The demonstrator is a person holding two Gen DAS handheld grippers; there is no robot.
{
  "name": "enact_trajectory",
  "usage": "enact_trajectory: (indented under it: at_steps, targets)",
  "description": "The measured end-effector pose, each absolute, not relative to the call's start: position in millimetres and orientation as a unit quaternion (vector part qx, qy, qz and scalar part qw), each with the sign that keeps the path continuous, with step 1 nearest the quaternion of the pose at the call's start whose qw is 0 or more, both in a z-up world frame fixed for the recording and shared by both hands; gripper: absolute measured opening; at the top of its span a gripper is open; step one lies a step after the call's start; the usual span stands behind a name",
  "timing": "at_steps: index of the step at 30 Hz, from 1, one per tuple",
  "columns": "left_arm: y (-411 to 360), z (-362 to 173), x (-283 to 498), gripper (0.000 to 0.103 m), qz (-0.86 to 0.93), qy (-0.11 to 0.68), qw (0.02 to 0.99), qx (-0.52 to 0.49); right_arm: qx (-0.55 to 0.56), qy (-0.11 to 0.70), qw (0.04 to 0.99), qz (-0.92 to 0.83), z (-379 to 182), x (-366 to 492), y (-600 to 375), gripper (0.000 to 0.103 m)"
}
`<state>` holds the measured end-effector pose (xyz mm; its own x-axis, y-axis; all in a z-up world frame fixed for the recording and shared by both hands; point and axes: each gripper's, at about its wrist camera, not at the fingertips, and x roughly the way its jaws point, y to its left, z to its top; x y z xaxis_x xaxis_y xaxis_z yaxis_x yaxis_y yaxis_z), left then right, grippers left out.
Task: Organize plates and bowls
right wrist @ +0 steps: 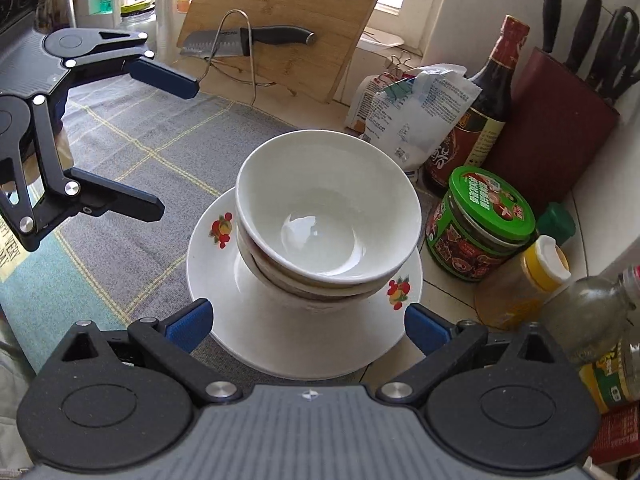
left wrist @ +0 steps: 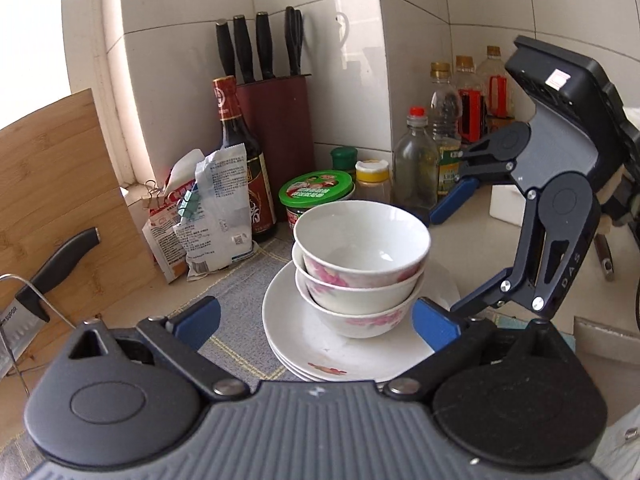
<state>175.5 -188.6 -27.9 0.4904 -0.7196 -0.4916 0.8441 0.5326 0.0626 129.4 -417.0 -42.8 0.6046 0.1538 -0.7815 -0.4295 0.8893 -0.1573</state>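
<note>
With three bowls (left wrist: 360,264) nested on the plate stack (left wrist: 304,344) atop the worktop (left wrist: 472,240) mat, stacking looks done; left hand-held gripper (left wrist: 316,326) and right hand-held gripper (right wrist: 310,324) both gape wide, empty, though unseen dishes may remain elsewhere.

White tiled walls (left wrist: 352,60), daylit window (left wrist: 28,32)

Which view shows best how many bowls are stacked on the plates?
The left wrist view: it sees the stack of bowls from the side, so three nested rims show separately above the plates. The right wrist view looks down into the top bowl, and the lower bowls show only as thin edges.
</note>
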Motion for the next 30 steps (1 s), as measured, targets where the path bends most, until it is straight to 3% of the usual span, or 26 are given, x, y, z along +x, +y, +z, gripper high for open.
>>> enact_trajectory:
  at_steps: [15, 30]
  targets:
    - [-157, -7, 136, 0.102, -0.339, 0.302, 0.886, 0.095, 0.041, 0.409, 0.905, -0.113, -16, 59, -372, 0.103]
    - [-141, 12, 116, 0.102, -0.303, 0.318, 0.894, 0.094, 0.054, 0.392, 0.905, -0.157, 4, 32, -343, 0.103]
